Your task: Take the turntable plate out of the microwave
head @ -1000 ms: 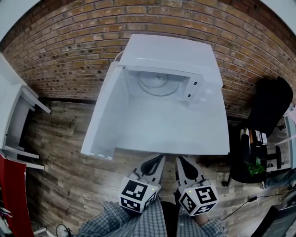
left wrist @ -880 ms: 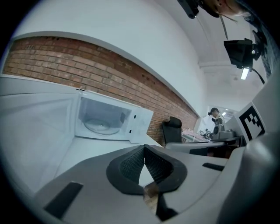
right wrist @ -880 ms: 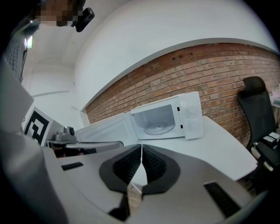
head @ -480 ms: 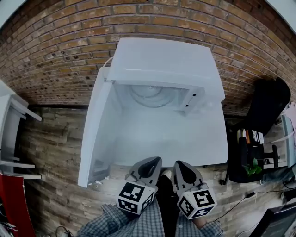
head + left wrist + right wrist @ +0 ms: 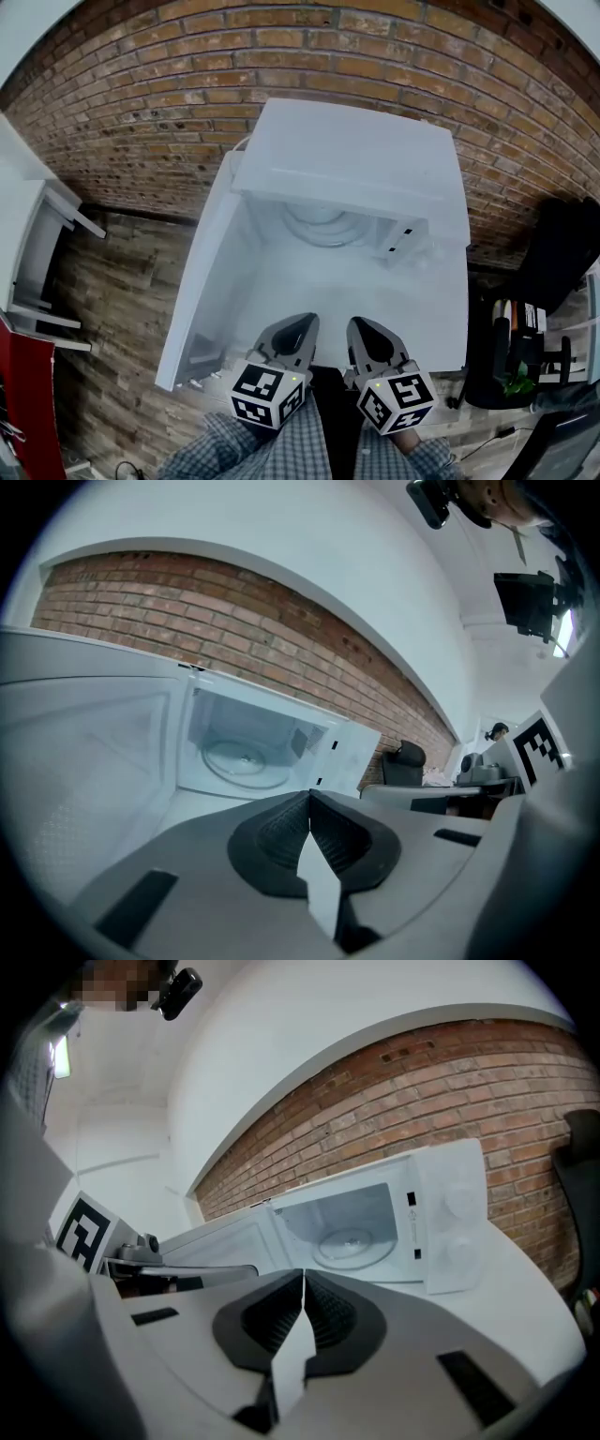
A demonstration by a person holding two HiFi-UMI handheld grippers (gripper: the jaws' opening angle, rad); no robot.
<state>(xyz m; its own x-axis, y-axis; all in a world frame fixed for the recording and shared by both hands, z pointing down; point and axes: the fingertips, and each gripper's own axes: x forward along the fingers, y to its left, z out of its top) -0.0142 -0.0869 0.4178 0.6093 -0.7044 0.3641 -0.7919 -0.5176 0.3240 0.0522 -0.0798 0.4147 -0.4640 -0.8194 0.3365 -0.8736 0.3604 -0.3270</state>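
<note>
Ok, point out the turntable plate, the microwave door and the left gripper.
turntable plate (image 5: 352, 1243), right gripper view, centre of the disc.
microwave door (image 5: 202, 300), head view, its inner face.
left gripper (image 5: 309, 801), left gripper view, where its shut fingertips meet.

Bright, even and diffuse, with only faint shade inside the white box-shaped microwave (image 5: 349, 155). Washed to near-white glare on its top and on the white tabletop (image 5: 384, 295) in front of it. Strongly fisheye-bent, bowing the red brick wall (image 5: 141, 84) behind it; black-vignetted at the corners. Soft nearest the lens in both gripper views, sharper toward the microwave.
</note>
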